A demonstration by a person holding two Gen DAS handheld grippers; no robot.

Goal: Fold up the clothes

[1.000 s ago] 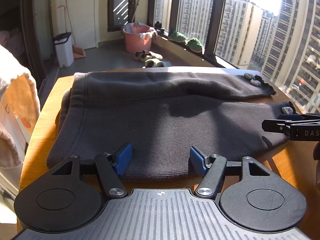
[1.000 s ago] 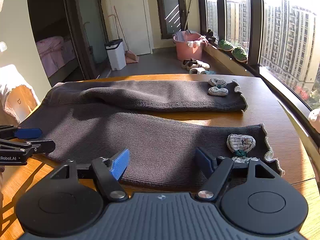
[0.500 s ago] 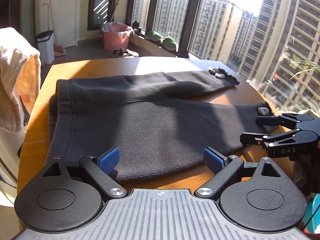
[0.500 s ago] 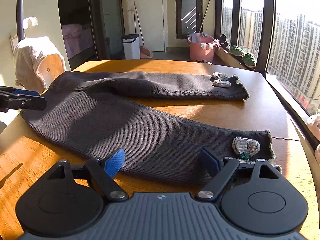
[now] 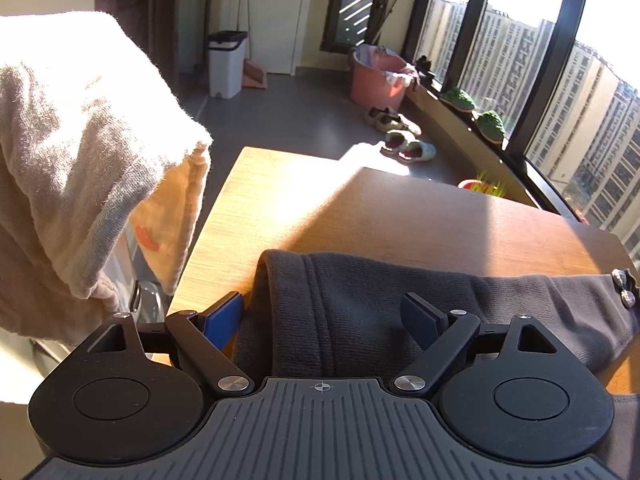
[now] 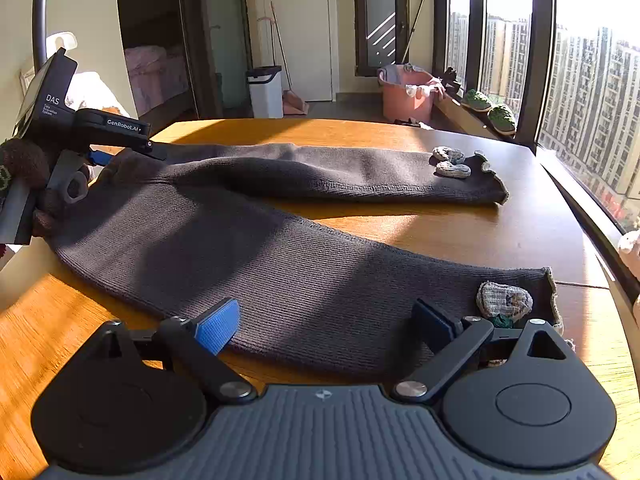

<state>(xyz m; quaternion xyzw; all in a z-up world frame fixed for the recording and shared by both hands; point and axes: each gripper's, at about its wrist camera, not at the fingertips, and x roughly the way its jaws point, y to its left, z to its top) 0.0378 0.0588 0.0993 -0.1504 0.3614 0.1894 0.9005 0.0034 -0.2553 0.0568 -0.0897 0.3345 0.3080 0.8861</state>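
**Desk:** What are the two claws doing?

**Photographer:** The left gripper (image 5: 324, 316) stands with its jaws wide apart, having just been opening, astride the waistband end of the dark knit trousers (image 6: 280, 264); the cloth lies between the blue pads, which do not press on it. The right gripper (image 6: 328, 324) is likewise spread, its jaws also just opened, poised over the near leg close to the cuff, nothing clamped.

**Desk:** And the garment itself?

**Photographer:** It lies flat on the wooden table (image 6: 520, 232), its two legs splayed apart, each cuff bearing small knitted trims (image 6: 504, 300). A pale towel (image 5: 80, 152) hangs beside the table's left end; a pink bucket (image 6: 406, 96) sits on the floor beyond.

**Desk:** Which step is this?

**Photographer:** By my reading, the approach before the first fold: each claw lined up at one end of the near leg. The next move calls for both to close on the cloth's edge, lift together, and carry the near leg across onto the far one, keeping it taut.
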